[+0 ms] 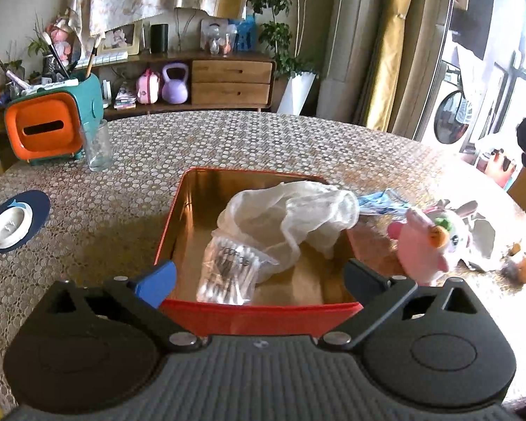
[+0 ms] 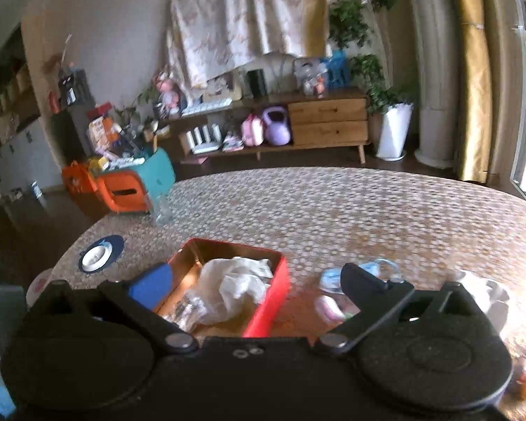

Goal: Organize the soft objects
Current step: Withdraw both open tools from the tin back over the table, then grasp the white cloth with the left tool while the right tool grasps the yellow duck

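A red tin box [image 1: 263, 312] with a gold inside stands on the table. In it lie a white gauzy cloth [image 1: 291, 217] and a clear bag of cotton swabs [image 1: 228, 270]. My left gripper [image 1: 259, 277] is open and empty, its fingers either side of the box's near end. Right of the box lie a blue face mask [image 1: 382, 203], a pink plush toy [image 1: 424, 242] and a small brown plush [image 1: 522, 266]. My right gripper [image 2: 256, 284] is open and empty above the box [image 2: 266, 312] and the cloth [image 2: 235, 287]. The mask [image 2: 333, 275] lies by its right finger.
An orange-and-teal tissue box [image 1: 49, 126] and a clear glass [image 1: 98, 147] stand at the far left. A white dish on a dark blue coaster [image 1: 14, 222] sits at the left. The round table [image 1: 263, 140] has a dotted lace cover.
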Demonstrator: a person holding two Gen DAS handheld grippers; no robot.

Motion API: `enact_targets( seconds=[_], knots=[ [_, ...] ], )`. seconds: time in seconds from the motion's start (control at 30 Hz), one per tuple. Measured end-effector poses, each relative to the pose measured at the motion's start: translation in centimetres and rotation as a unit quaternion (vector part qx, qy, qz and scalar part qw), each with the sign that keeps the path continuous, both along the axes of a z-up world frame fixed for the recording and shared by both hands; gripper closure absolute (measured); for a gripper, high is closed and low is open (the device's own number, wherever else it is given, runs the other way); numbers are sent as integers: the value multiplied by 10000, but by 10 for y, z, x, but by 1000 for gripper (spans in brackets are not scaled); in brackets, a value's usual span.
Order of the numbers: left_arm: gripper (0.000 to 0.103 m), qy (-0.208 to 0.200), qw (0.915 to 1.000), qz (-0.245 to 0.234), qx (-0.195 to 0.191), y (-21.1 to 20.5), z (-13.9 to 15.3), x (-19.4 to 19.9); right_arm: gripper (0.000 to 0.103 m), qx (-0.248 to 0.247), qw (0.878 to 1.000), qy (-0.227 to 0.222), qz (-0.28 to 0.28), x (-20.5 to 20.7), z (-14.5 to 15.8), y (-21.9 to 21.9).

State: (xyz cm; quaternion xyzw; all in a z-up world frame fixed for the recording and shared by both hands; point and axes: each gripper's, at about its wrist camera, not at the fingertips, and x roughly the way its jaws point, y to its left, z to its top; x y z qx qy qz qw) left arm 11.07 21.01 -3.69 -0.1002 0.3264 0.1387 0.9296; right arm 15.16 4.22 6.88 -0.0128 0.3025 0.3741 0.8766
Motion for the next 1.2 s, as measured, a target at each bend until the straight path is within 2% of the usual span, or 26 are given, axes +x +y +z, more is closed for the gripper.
enact_targets(
  seconds=[0.23, 0.4, 0.6, 0.93, 1.2],
  knots=[
    [1, -349, 9990, -229, 188, -41, 21, -11, 0, 252, 9977, -141, -610, -13, 9, -80],
    [1, -513, 9960, -649, 335, -85, 32, -7, 0, 247, 9925, -195, -1181, -21, 5, -137],
    [1, -589, 9914, -1144, 246, -139, 34, 9, 0, 131, 9846, -250, -1723, -33, -9, -198],
    [1, -293, 9829, -1818, 3, -209, 8, 46, 1, -128, 9696, 23, -2445, -34, -55, -274],
    [1, -48, 9785, -2062, 68, -258, -4, 97, 4, -432, 9715, 275, -2313, -24, -93, -287]
  ],
)
